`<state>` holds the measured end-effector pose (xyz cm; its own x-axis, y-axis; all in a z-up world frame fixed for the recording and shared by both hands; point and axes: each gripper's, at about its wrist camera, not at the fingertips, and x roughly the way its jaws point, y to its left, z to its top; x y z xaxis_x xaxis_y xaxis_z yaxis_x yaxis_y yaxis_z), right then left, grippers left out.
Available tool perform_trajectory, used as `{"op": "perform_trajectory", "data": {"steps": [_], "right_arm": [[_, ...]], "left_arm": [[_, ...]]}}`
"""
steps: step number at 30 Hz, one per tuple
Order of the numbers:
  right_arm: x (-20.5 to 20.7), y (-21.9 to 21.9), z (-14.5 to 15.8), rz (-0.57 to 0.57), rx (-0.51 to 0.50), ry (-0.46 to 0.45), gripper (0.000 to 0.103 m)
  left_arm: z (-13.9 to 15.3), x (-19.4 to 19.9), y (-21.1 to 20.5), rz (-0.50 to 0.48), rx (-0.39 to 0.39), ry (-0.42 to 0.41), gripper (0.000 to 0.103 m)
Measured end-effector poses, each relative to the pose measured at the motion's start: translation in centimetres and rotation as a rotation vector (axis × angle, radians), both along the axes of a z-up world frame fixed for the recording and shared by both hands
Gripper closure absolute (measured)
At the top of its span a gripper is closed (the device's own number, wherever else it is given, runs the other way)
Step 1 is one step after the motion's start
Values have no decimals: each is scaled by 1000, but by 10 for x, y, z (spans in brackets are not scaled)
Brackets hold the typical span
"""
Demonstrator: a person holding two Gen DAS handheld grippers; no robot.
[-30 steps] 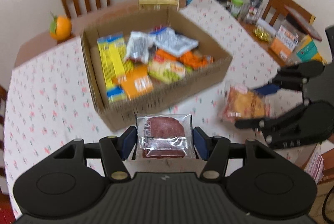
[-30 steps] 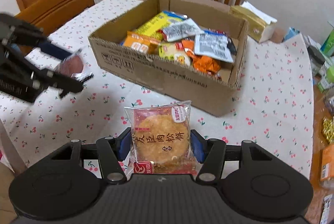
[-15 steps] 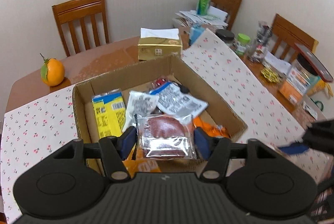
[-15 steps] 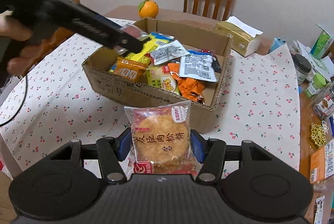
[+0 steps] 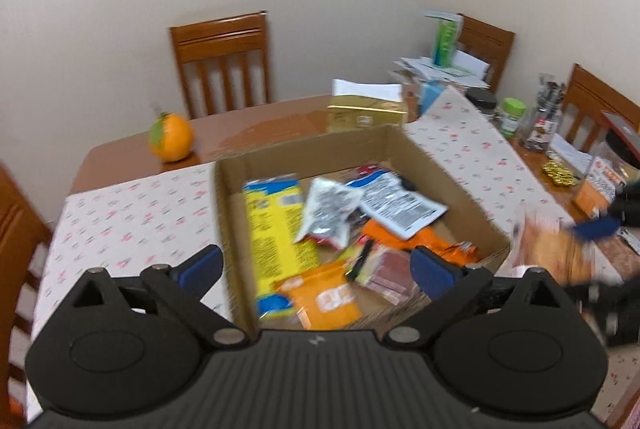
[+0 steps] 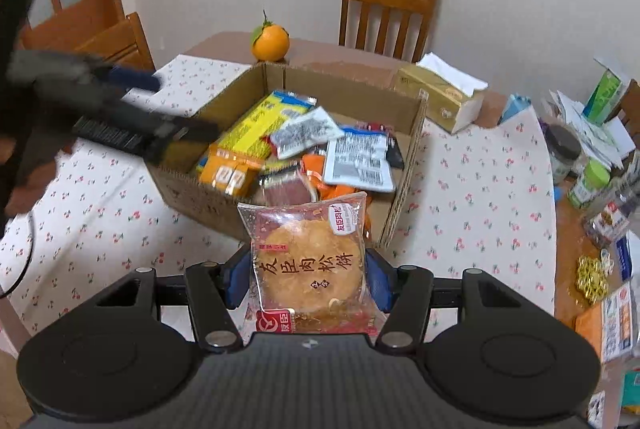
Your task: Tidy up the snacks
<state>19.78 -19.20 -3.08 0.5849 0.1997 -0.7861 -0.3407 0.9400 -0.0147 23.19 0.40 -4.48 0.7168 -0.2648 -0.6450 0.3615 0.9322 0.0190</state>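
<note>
Cherry-print tablecloth (image 6: 472, 189) carries your cardboard box (image 5: 452, 185) of snacks; your left gripper (image 5: 316, 269) is opening, nothing between its jaws, while your right gripper (image 6: 306, 279) pinches a pastry packet (image 6: 310, 261).

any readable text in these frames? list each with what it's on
"友臣肉松饼": round golden pastry in a clear wrapper, front print.
"友臣": red logo patch at that wrapper's bottom.
"友臣肉松": white corner sticker, small; partly legible.
Too blurred or small to read: yellow packet, orange packet and white barcode packets in the brown cardboard box, gold tissue box, the jars.
</note>
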Motion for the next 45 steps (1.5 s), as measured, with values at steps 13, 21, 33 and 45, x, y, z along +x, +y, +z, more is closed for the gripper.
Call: {"op": "perform_trajectory", "data": {"steps": [13, 21, 33, 45], "right_arm": [[90, 47, 9, 68, 56, -15, 40], [148, 98, -9, 92, 70, 15, 40], [134, 91, -7, 21, 11, -13, 0], [62, 23, 8, -370, -35, 97, 0]], "left_arm": [[-10, -35, 56, 209, -4, -23, 3], [-20, -41, 86, 309, 1, 6, 3], [-16, -39, 86, 314, -11, 19, 3], [17, -33, 28, 231, 28, 77, 3]]}}
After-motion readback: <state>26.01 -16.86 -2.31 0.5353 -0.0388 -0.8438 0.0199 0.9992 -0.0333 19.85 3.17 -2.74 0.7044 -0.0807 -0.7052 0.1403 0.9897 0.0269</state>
